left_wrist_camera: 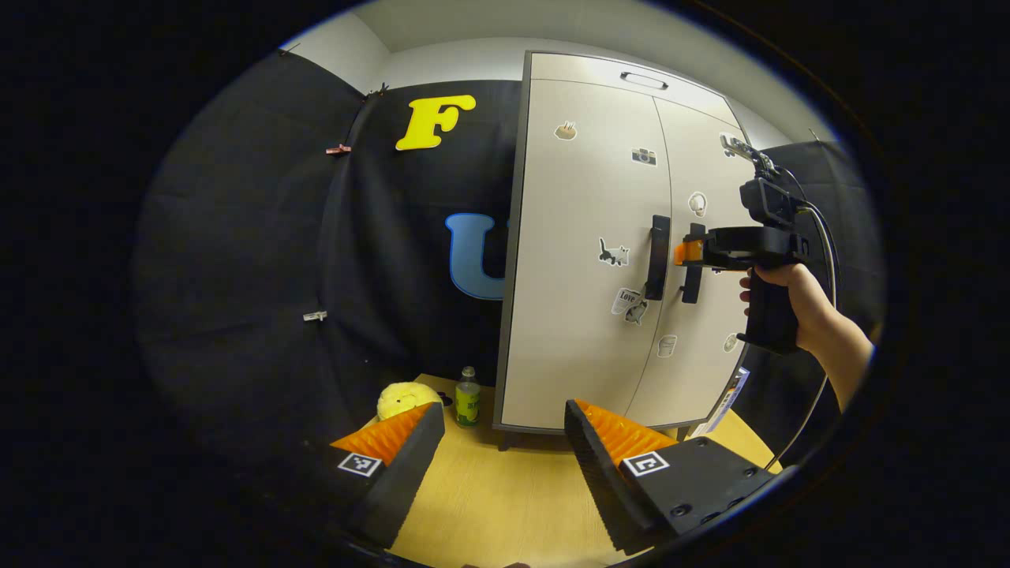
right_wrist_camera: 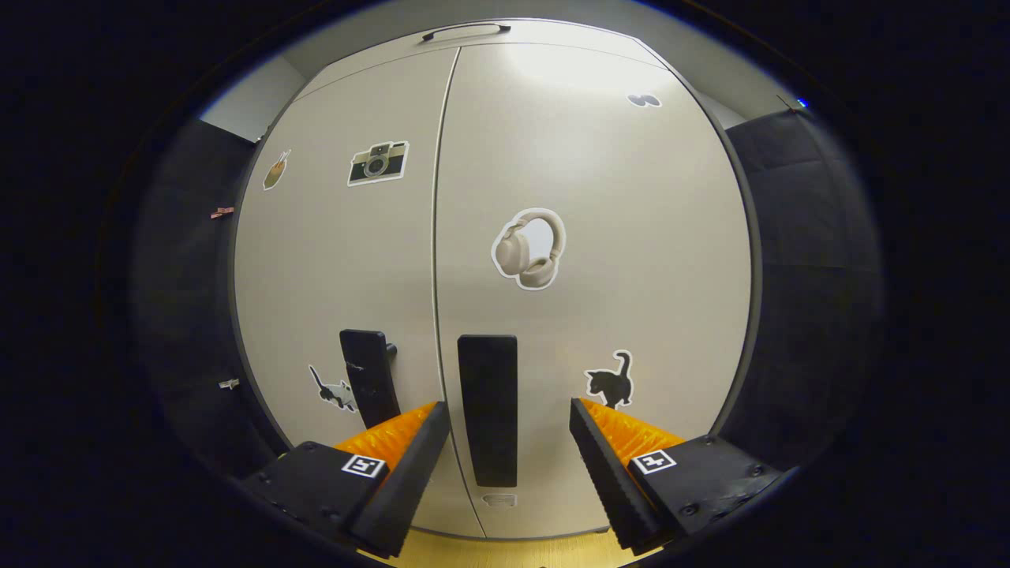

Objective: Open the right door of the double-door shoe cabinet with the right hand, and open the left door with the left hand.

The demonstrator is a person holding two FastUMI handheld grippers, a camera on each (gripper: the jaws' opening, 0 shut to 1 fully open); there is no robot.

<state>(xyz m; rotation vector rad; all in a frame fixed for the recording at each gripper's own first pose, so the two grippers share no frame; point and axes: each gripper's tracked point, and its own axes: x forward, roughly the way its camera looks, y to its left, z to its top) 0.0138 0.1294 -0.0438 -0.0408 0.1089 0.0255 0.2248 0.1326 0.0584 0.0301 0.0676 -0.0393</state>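
Your left gripper (left_wrist_camera: 505, 442) was held back from the shoe cabinet (left_wrist_camera: 607, 237). Its two fingers stood wide apart and held nothing. Between them you could see the wooden table (left_wrist_camera: 505, 505). The cabinet stood past the fingers, up and a bit to the right in the left gripper view. Both of its doors were shut. The left door (left_wrist_camera: 576, 252) had a dark handle (left_wrist_camera: 657, 257) by the middle line, well away from your left gripper.

Left of the cabinet, on the table, sat a yellow soft toy (left_wrist_camera: 404, 398) and a small green bottle (left_wrist_camera: 467, 397). They were near each other, just past the tip of your left finger.

Your right gripper (right_wrist_camera: 505, 442) was very close to the right door (right_wrist_camera: 592, 260). Its fingers were spread apart too. The right door's handle (right_wrist_camera: 489, 410) stood upright in the gap between them. There was space on both sides, so the fingers were not pressing on it. The left door's handle (right_wrist_camera: 368, 388) was just to the left, beside the left finger.

From the left gripper view, you could see your hand (left_wrist_camera: 789, 304) holding the right gripper (left_wrist_camera: 688, 264) up at the handles. Its tips were right by the right door's handle (left_wrist_camera: 693, 272). I could not tell from there if they touched it.

The doors had stickers: a camera (right_wrist_camera: 379, 162), headphones (right_wrist_camera: 530, 249) and a black cat (right_wrist_camera: 611, 380).
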